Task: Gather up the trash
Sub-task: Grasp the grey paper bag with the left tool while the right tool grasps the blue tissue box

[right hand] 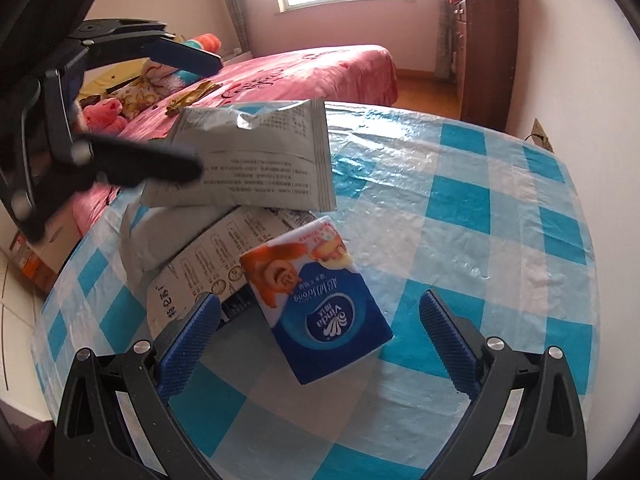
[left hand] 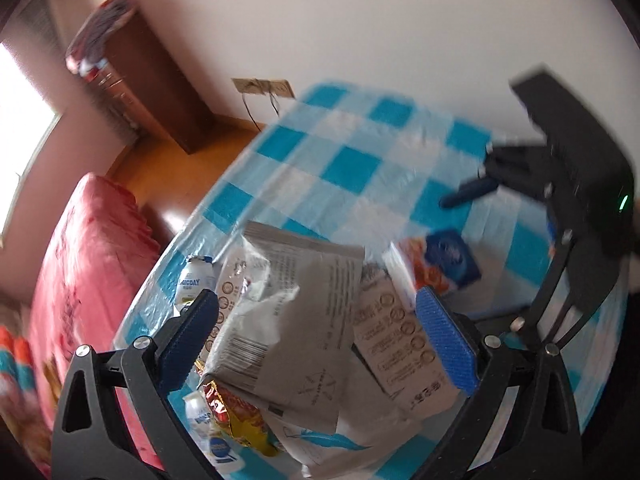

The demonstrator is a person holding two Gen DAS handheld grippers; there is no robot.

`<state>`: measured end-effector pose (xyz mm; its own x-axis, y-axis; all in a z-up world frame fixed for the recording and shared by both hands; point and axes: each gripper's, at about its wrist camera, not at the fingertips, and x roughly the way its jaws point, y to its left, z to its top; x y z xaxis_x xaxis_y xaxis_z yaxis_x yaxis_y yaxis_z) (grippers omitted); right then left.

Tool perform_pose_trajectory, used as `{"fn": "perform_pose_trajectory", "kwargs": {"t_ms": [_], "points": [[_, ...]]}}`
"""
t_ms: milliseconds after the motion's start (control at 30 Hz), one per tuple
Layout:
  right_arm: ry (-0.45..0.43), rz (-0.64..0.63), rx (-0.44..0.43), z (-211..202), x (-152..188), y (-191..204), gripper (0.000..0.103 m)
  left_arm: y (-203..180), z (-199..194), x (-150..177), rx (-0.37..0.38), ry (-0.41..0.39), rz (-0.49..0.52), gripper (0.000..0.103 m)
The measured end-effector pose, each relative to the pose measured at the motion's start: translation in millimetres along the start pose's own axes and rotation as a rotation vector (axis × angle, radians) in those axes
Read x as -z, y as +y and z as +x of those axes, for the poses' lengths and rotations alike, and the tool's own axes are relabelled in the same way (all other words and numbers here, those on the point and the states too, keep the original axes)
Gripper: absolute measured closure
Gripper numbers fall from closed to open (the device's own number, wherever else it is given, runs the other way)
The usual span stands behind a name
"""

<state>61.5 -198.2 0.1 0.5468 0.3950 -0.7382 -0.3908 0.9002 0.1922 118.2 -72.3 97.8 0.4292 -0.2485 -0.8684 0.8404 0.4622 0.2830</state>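
Observation:
A pile of trash lies on the blue-checked table (right hand: 460, 200). On top is a crumpled grey packet (left hand: 288, 304) (right hand: 260, 156), over a second printed grey packet (left hand: 400, 344) (right hand: 208, 264). My left gripper (left hand: 320, 340) (right hand: 210, 116) is open around the top packet, with its pads clear of both sides. A red-yellow snack bag (left hand: 236, 412) and two small white bottles (left hand: 196, 280) lie under the pile's left side. My right gripper (right hand: 320, 344) is open just above a blue tissue pack (right hand: 320, 304) (left hand: 448, 260).
A pink-covered bed (right hand: 312, 68) (left hand: 80, 264) stands close beside the table, with soft toys (right hand: 104, 114) on it. A brown wardrobe (right hand: 484, 52) stands against the wall. The table's right half (right hand: 500, 220) is bare cloth. A cardboard box (right hand: 36, 256) sits on the floor.

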Motion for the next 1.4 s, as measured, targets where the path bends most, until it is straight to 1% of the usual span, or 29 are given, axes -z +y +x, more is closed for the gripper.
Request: {"fn": "perform_pose_trajectory", "kwargs": {"t_ms": [167,333,600,700,733,767,800,900,1000,1100,1133,1167,1233,1267,1300,1400], "points": [[0.011,-0.015,-0.008,6,3,1,0.005,-1,20,5,-0.007,0.077,0.020,0.004],[0.003,-0.006,-0.030,7,3,-1,0.005,3,33,6,-0.028,0.100,0.013,0.004],[-0.012,0.015,-0.021,12,-2,-9,0.005,9,55,9,-0.048,0.145,0.002,0.004],[-0.007,0.022,-0.014,16,-2,-11,0.005,9,59,11,-0.065,0.140,-0.008,0.006],[-0.005,0.023,-0.012,17,-3,-11,0.005,10,59,11,-0.074,0.135,-0.014,0.010],[-0.004,0.022,-0.009,17,-2,-11,0.005,10,59,11,-0.077,0.133,-0.022,0.011],[-0.004,0.019,-0.003,18,-2,-10,0.005,11,59,12,-0.078,0.128,-0.039,0.015],[-0.009,0.012,0.009,17,-1,-8,0.005,10,58,13,-0.083,0.115,-0.065,0.016],[-0.016,0.006,0.019,15,0,-5,0.005,4,54,15,-0.102,0.095,-0.074,0.021],[-0.021,0.001,0.029,13,1,-1,0.011,0,50,20,-0.109,0.082,-0.113,0.023],[-0.017,0.001,0.034,12,1,1,0.021,-1,48,21,-0.113,0.076,-0.122,0.024],[-0.013,0.002,0.039,12,2,1,0.027,-3,46,23,-0.119,0.069,-0.133,0.026],[-0.015,0.001,0.051,10,4,3,0.029,-4,38,28,-0.122,0.042,-0.171,0.027],[-0.016,0.002,0.052,9,5,4,0.033,-4,35,31,-0.116,0.033,-0.189,0.027],[-0.017,0.003,0.056,7,6,5,0.034,-4,31,36,-0.108,0.020,-0.217,0.027],[-0.018,0.013,0.074,2,10,8,0.045,-5,21,47,-0.112,-0.007,-0.268,0.027]]}}
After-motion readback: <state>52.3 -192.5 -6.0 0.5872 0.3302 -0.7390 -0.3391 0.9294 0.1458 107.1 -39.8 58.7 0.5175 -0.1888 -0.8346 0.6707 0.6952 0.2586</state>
